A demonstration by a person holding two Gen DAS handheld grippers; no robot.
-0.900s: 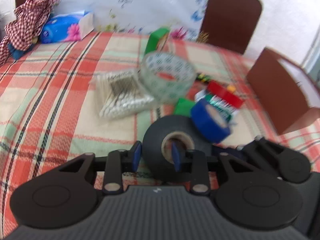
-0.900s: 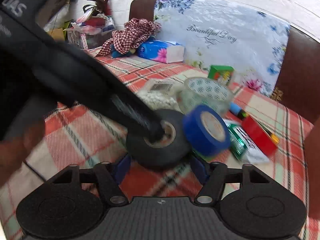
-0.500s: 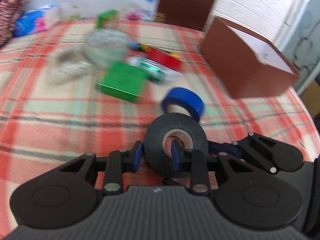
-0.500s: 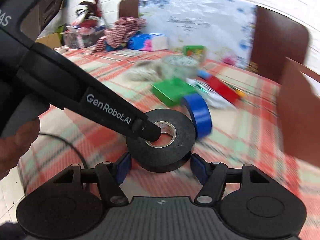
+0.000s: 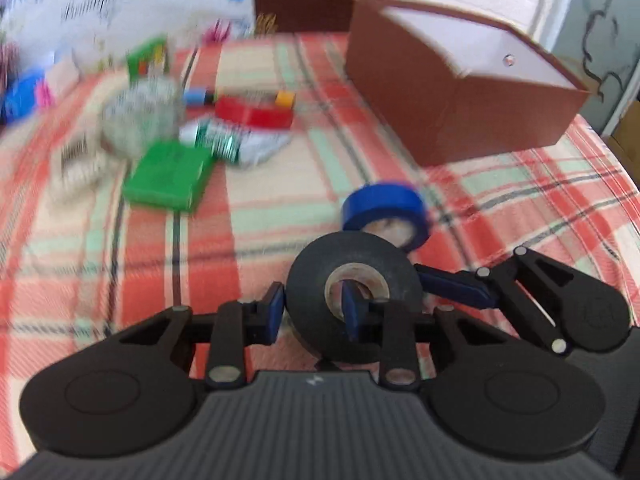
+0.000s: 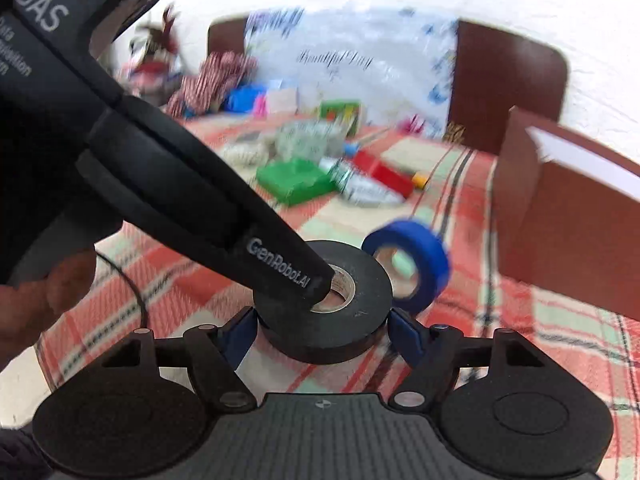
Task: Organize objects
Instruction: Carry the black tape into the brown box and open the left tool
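The black tape roll (image 5: 354,280) hung just above the checked tablecloth (image 5: 280,208), pinched through its wall by the left gripper (image 5: 314,307) (one finger outside, one in the core). The right gripper (image 6: 322,330) bracketed the roll's outer sides, its jaws wide. A blue tape roll (image 6: 414,268) stood on edge just beyond, near the brown box (image 5: 460,92).

The black tape roll (image 6: 324,300) sits between the right gripper (image 6: 320,330) pads; the blue tape roll (image 6: 412,266) lies at two o'clock.
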